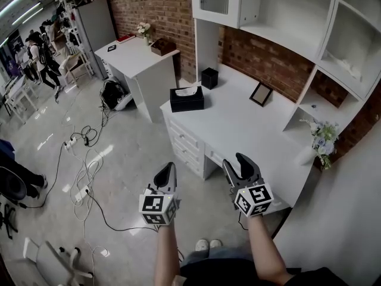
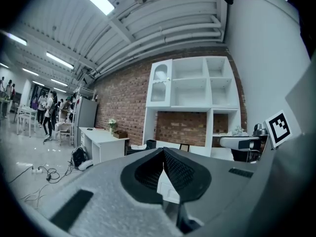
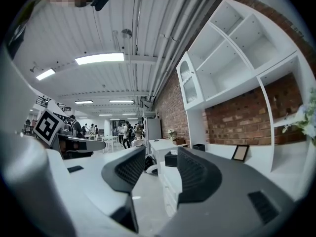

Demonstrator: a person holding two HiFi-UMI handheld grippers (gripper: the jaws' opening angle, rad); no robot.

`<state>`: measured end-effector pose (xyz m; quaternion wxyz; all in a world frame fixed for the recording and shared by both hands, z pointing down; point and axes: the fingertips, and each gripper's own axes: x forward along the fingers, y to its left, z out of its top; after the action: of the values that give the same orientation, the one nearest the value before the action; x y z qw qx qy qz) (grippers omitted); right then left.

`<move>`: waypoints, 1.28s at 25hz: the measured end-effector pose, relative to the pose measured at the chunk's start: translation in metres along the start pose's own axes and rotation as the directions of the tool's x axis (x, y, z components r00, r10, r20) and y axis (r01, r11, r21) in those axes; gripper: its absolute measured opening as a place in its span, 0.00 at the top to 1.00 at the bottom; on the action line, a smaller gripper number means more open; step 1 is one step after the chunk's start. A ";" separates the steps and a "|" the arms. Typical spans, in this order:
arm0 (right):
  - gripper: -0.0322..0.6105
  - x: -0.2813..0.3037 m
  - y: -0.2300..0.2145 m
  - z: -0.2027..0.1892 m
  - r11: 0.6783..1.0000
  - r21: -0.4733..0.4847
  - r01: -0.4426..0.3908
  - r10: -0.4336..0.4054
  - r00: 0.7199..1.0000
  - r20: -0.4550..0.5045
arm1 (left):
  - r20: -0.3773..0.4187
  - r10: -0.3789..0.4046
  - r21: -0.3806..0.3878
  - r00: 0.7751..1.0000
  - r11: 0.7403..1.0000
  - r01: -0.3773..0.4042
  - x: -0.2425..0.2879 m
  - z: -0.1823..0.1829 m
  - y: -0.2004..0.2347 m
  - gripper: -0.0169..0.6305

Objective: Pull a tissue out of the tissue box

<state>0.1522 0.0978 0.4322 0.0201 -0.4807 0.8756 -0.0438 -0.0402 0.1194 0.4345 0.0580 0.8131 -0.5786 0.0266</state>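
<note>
While the left gripper (image 1: 168,169) has its jaws pressed together on nothing and the right gripper (image 1: 237,161) has them wide apart and empty, the tissue box (image 1: 187,99) sits well ahead of both, on the far corner of the desk (image 1: 238,124).

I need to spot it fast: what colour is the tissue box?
Black box, white tissue on top; head view shows it best.

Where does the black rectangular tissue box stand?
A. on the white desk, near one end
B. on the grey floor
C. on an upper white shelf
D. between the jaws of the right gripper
A: the head view shows the black rectangular tissue box standing on the white desk, at its far end.
</note>
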 end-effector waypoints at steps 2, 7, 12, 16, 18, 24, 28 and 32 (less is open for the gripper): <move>0.66 0.002 0.003 0.002 1.000 0.000 0.003 -0.003 1.000 0.006 | 0.009 -0.002 0.005 1.000 1.000 0.002 -0.002 0.004 0.005 0.96; 0.66 -0.001 0.008 0.014 1.000 -0.010 0.024 -0.024 0.999 0.041 | 0.041 -0.009 0.021 0.999 1.000 0.009 -0.009 0.018 0.012 0.96; 0.66 -0.003 0.011 0.028 0.999 -0.026 0.033 -0.031 0.997 0.070 | 0.075 -0.013 0.035 0.997 0.999 0.010 -0.012 0.035 0.017 0.96; 0.66 0.001 0.009 0.036 0.999 -0.037 0.033 -0.029 0.996 0.088 | 0.085 -0.020 0.039 0.996 0.999 0.017 -0.008 0.042 0.018 0.96; 0.66 0.006 0.009 0.040 0.998 -0.049 0.029 -0.025 0.995 0.094 | 0.098 -0.018 0.045 0.995 0.999 0.013 -0.004 0.047 0.022 0.96; 0.66 0.032 -0.005 0.055 0.997 -0.070 0.025 -0.017 0.994 0.112 | 0.127 -0.014 0.040 0.992 0.999 0.009 0.018 0.059 0.037 0.96; 0.66 0.062 -0.016 0.062 0.996 -0.086 0.016 -0.006 0.993 0.122 | 0.143 -0.009 0.051 0.990 0.999 0.002 0.042 0.069 0.052 0.96; 0.66 0.107 -0.034 0.058 0.996 -0.094 0.002 0.009 0.993 0.116 | 0.129 -0.002 0.058 0.992 0.998 -0.005 0.082 0.064 0.073 0.96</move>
<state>0.1274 -0.0135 0.3788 0.0488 -0.4812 0.8749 0.0256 -0.0835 0.0115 0.3845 -0.0035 0.8141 -0.5807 -0.0093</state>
